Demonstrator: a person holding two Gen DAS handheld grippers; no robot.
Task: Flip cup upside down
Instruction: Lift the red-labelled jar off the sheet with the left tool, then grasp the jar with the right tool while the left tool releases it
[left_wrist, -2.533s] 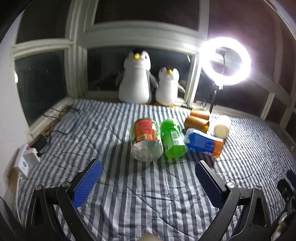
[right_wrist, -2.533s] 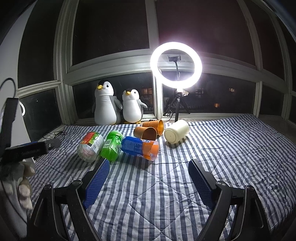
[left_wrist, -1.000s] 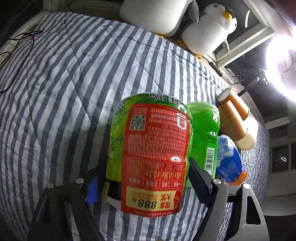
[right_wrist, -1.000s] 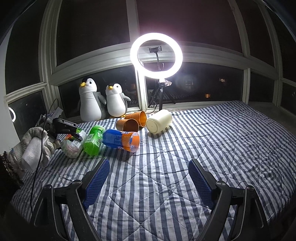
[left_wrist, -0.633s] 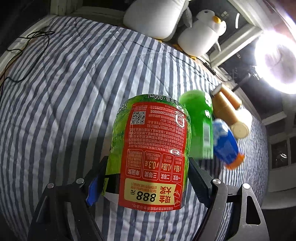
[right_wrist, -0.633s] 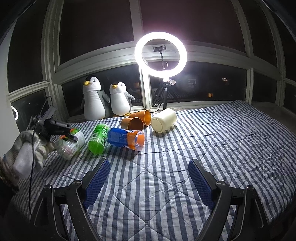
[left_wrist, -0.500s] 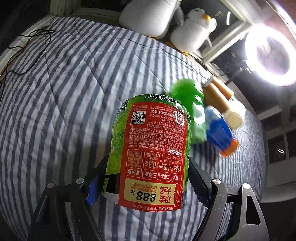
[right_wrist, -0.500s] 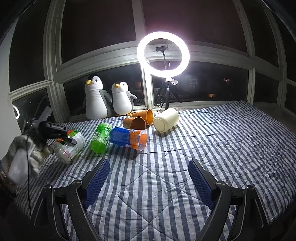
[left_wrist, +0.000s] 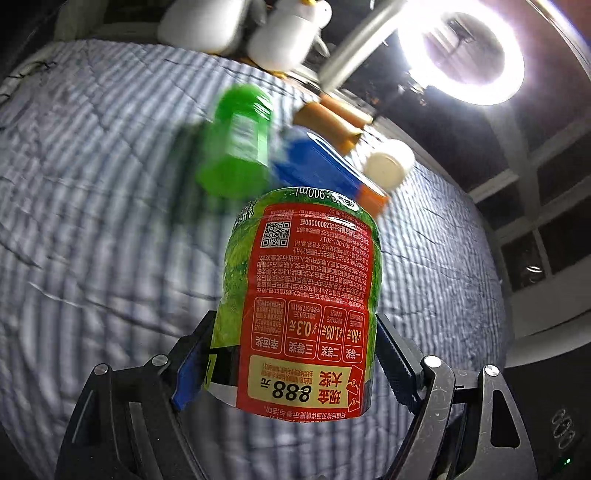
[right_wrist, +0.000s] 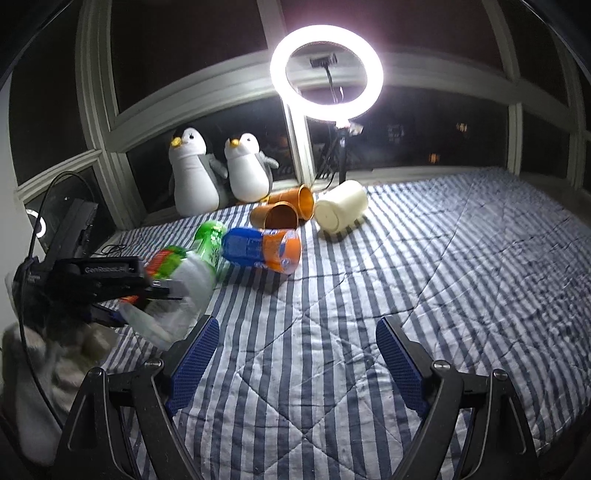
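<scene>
The cup (left_wrist: 303, 306), a clear plastic one wrapped in a red and green label, is sitting clenched between the fingers of the left gripper (left_wrist: 295, 354), lifted clear of the striped bed (left_wrist: 92, 258). In the left wrist view its long axis is running straight away from the fingers, which are pinching its near end, with the far end pointing toward the green cup (left_wrist: 236, 144) and blue cup (left_wrist: 325, 170), both blurred.

In the right wrist view the cup (right_wrist: 177, 284) is hanging at the near left, well apart from the right gripper (right_wrist: 295, 354), whose fingers are standing released with nothing between them. The left hand alone is carrying it, so turning that wrist is what the flip depends on. Which end is the cup's mouth I cannot tell.
</scene>
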